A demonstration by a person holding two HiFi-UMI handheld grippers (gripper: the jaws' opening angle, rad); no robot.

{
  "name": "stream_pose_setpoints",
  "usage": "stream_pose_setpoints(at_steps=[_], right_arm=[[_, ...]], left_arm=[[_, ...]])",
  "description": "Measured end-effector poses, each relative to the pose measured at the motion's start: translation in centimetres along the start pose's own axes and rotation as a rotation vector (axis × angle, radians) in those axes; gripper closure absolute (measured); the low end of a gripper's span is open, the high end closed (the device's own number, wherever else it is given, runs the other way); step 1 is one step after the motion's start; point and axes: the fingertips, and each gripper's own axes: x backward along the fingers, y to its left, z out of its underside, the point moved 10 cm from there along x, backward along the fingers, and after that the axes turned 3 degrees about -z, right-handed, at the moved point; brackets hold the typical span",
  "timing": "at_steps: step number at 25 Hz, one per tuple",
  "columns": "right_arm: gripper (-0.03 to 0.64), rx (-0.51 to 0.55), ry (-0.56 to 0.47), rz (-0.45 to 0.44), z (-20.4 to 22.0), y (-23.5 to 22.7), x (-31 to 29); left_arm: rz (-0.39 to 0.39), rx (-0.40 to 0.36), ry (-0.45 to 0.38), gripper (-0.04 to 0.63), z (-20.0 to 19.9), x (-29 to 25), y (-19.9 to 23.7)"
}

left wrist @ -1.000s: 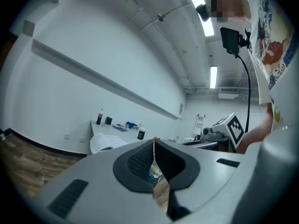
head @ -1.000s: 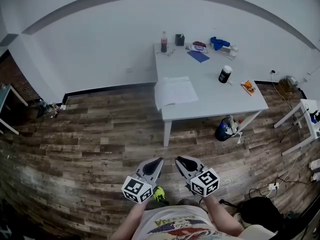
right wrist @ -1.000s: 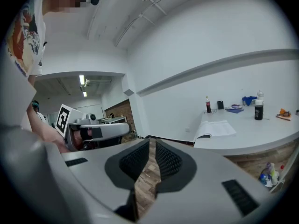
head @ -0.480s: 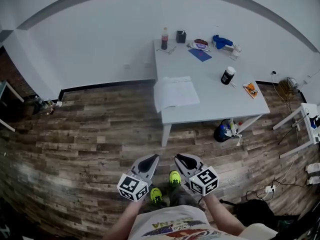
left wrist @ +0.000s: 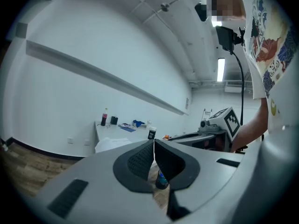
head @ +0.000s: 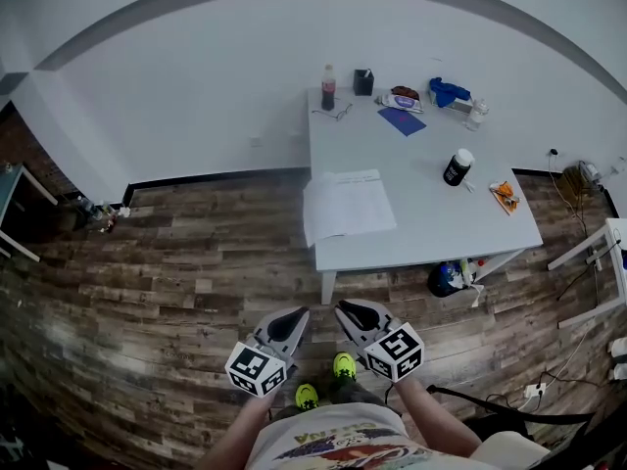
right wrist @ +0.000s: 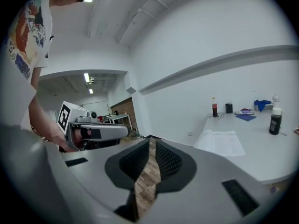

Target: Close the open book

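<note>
The open room lies to the left: bare wood-plank floor [head: 167,282] runs up to the white wall [head: 196,96], with only small clutter at the far left skirting. The left gripper [head: 297,313] is held low in front of the person, well apart from the table, its pads pressed together on nothing. The white open book [head: 345,204] lies flat, pages up, on the near left corner of the white rectangular table [head: 431,228], and its left page overhangs the table's left edge. The right gripper [head: 345,307] sits just beside the left one; its pads stand a narrow slit apart, with nothing between them. Judged from this, the approach is the step in hand and the book is untouched. The next move calls for crossing the clear floor to the near table edge, then getting a jaw under one page stack and folding it over the spine. The overhanging page offers the easiest purchase. A black jar with a white lid [head: 457,167] stands well apart to the book's right. A dark bag [head: 449,279] under the table and cables at the far right narrow that side.
</note>
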Motion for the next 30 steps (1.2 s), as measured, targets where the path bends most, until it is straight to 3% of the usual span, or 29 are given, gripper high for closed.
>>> stream_pose_setpoints(at_steps=[5,19,30], right_arm=[[0.584,0.017,0.018,-0.043,-0.7,-4.4,0.3],[0.584,0.023,0.016,-0.143,-2.3,-12.7,-0.7],[0.584,-0.008,0.005,-0.109,-2.2,-16.1,-4.4]], left_arm=[[0.000,-0.058,0.026,0.583,-0.9,-4.4,-0.4],[-0.121,-0.074,0.046,0.582,-1.6,-11.4,0.2],[-0.125,-0.070,0.066,0.581,-0.6,-14.5,3.6]])
